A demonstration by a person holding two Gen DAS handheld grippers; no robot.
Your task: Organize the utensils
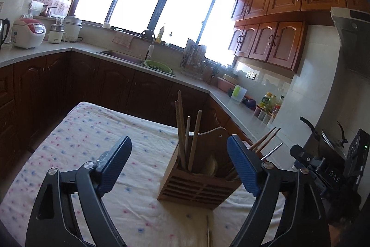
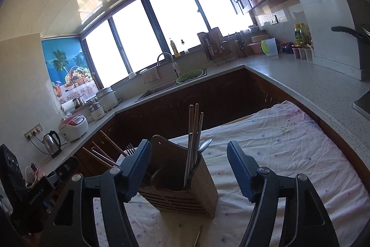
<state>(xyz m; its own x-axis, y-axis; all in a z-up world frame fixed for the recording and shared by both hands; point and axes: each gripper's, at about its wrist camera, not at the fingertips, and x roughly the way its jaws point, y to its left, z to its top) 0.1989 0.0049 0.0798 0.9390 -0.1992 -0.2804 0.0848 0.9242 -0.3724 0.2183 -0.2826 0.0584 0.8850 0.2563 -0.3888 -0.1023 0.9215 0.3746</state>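
sunlit kitchen, cloth-covered table: mostly sorted, chopsticks upright in wooden holder mid-table, one stick left at near edge, left gripper and right gripper both spread, empty.

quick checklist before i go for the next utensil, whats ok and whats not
1. Left gripper open and holding nothing: ok.
2. Right gripper open and holding nothing: ok.
3. Wooden holder upright on the tablecloth: ok.
4. Chopsticks standing inside the holder: ok.
5. Loose utensil lying on the cloth in front of the holder, not yet stowed: not ok.
6. What kind that loose utensil is: cannot tell, cut off by the frame.
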